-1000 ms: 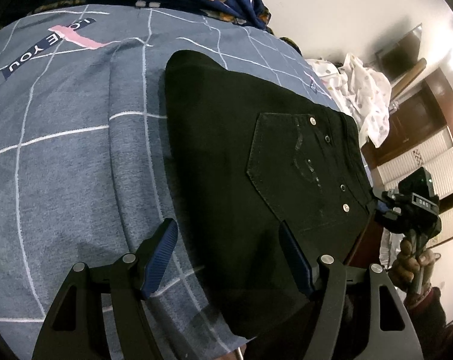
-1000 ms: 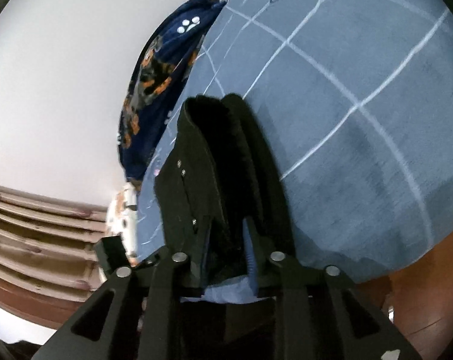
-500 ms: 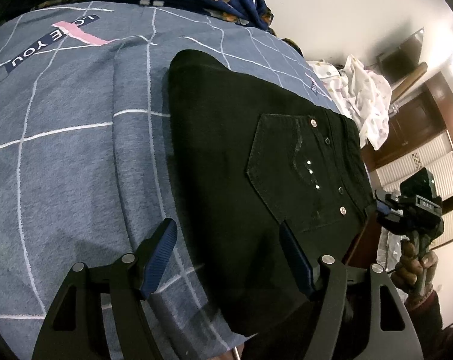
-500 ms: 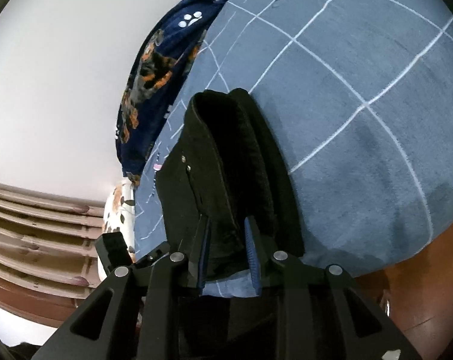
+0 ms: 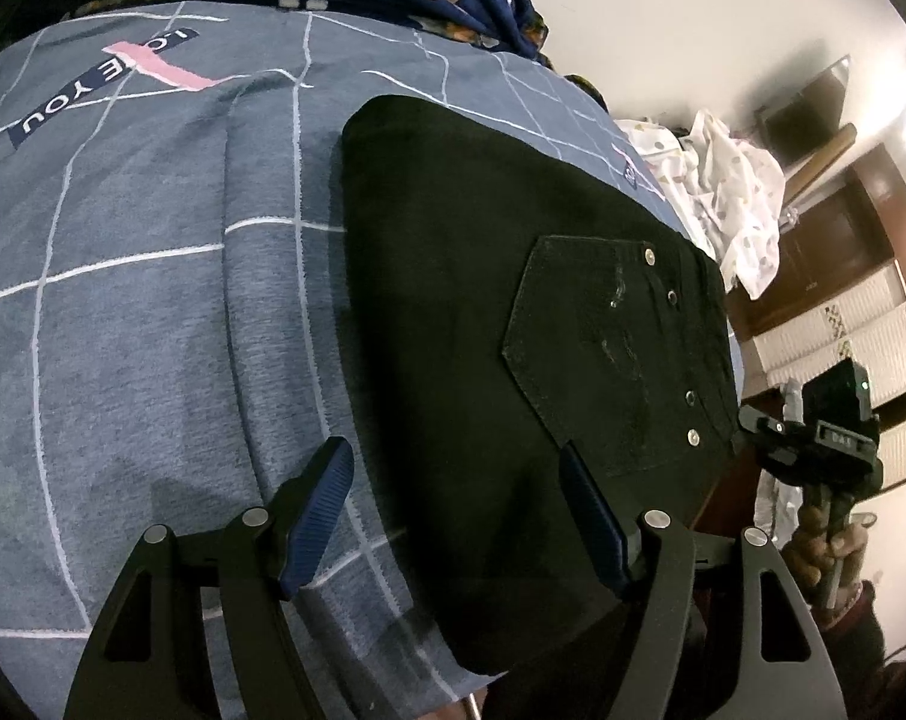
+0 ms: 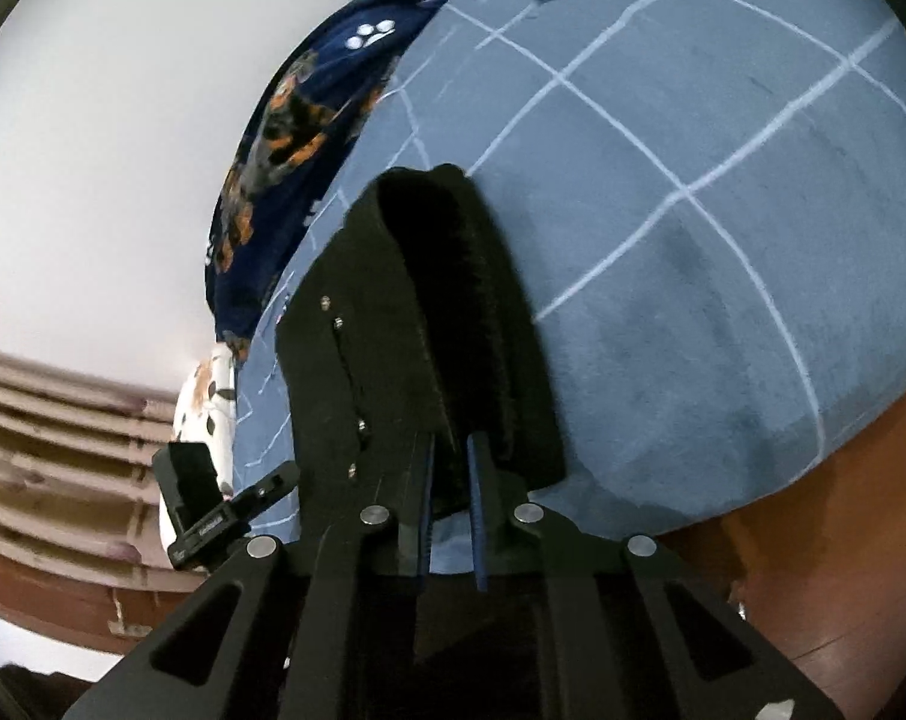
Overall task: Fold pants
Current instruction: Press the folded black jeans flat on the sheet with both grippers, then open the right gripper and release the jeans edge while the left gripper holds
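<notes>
Pants (image 6: 429, 324): right tool (image 6: 451, 480) has just closed, pinching the near edge of the black cloth. Left tool (image 5: 453, 516) gapes wide, holding nothing, straddling the garment's edge. Pants lie flat, part-folded on the bed (image 5: 153, 300). Step: gripping for next fold; left likely must pinch too.

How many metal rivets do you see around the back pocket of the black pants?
4: pocket's top corner, waistband side, lower along the pocket edge, near its bottom. Others may be hidden.

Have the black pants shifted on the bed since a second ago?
No. In the left wrist view the pants lie where they did against the white grid lines of the bedsheet. Only the right gripper changed, its jaws closing on the pants' near edge.
</notes>
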